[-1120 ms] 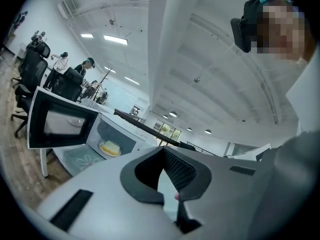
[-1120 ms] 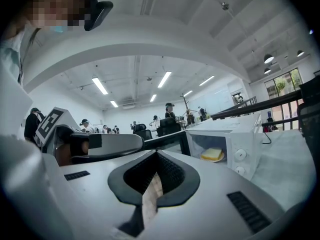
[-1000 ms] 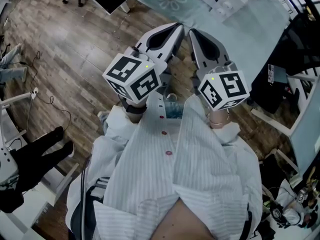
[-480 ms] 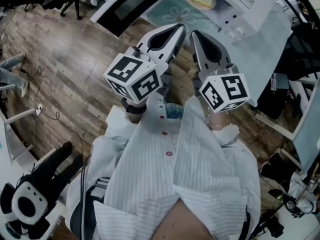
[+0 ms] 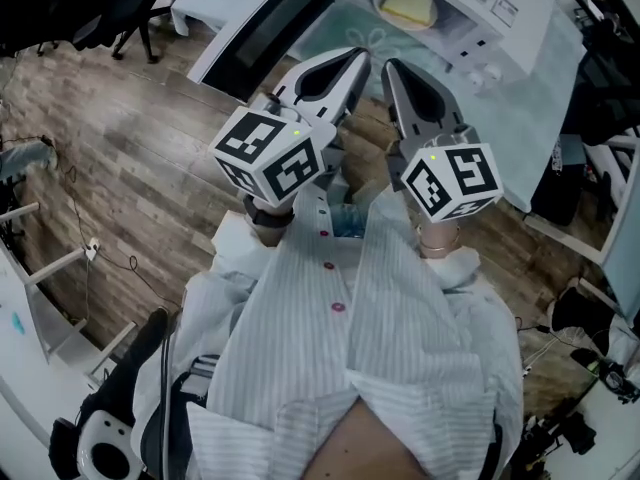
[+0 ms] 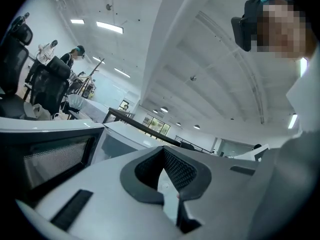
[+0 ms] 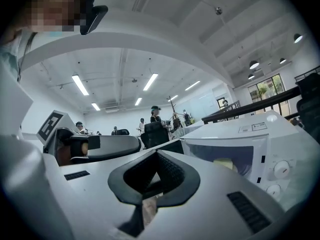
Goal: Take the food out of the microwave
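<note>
Head view: the left hand-held gripper (image 5: 356, 58) and the right hand-held gripper (image 5: 392, 68) are held side by side in front of the person's striped shirt (image 5: 400, 328), above the wood floor (image 5: 120, 168). Both point up the frame toward the microwave (image 5: 500, 13), which stands on the tabletop (image 5: 525, 118) with its door (image 5: 255, 18) swung open to the left. The food (image 5: 408, 0), a pale yellow piece on a plate, lies inside the cavity, ahead of both sets of tips and apart from them.

Left gripper view: the left hand-held gripper (image 6: 163, 151) is closed, its jaws meeting with nothing between them. The dark window of the door (image 6: 50, 159) fills the left side; the food does not show here.

Right gripper view: the right hand-held gripper (image 7: 157, 153) is also closed and empty. The microwave (image 7: 260, 134) stands ahead and to the right, and the food (image 7: 225, 164) shows inside it, beyond the tips and clear of them. The left hand-held gripper (image 7: 100, 146) shows at the left.
</note>
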Action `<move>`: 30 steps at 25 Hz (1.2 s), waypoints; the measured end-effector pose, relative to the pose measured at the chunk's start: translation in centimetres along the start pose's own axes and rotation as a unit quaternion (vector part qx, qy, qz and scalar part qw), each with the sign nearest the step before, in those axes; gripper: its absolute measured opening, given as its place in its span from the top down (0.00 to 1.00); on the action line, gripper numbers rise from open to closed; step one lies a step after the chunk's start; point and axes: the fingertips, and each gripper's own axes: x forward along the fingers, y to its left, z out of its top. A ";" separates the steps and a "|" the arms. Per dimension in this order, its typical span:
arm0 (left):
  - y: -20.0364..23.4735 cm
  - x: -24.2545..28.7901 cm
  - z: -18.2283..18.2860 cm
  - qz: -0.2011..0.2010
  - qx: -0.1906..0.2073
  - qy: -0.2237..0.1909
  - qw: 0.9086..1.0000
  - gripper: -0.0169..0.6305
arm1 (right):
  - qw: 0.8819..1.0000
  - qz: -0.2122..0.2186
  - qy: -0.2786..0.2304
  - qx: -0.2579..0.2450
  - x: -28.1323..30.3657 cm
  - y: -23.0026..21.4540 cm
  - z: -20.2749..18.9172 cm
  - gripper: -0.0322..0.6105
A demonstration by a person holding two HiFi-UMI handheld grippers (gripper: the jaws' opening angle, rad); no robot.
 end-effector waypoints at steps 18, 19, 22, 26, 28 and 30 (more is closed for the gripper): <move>3.1 7.4 -0.5 -0.011 -0.017 0.027 0.999 0.96 | 0.999 -0.021 0.019 0.029 4.0 -6.9 0.0 0.90; 3.4 8.2 -0.2 -0.012 -0.017 0.027 0.999 0.96 | 0.999 -0.022 0.020 0.031 4.4 -7.7 0.3 0.90; 4.1 10.7 0.5 -0.013 -0.017 0.027 0.999 0.96 | 0.999 -0.023 0.020 0.035 5.7 -9.8 1.2 0.90; 4.6 13.7 0.8 -0.017 -0.021 0.030 0.999 0.96 | 0.999 -0.028 0.021 0.039 6.5 -12.6 2.1 0.90; 4.6 15.0 1.0 -0.017 -0.021 0.029 0.999 0.96 | 0.999 -0.029 0.020 0.040 6.7 -13.8 2.5 0.90; 4.7 16.1 1.1 -0.016 -0.022 0.028 0.999 0.96 | 0.999 -0.028 0.021 0.038 7.0 -14.8 2.9 0.90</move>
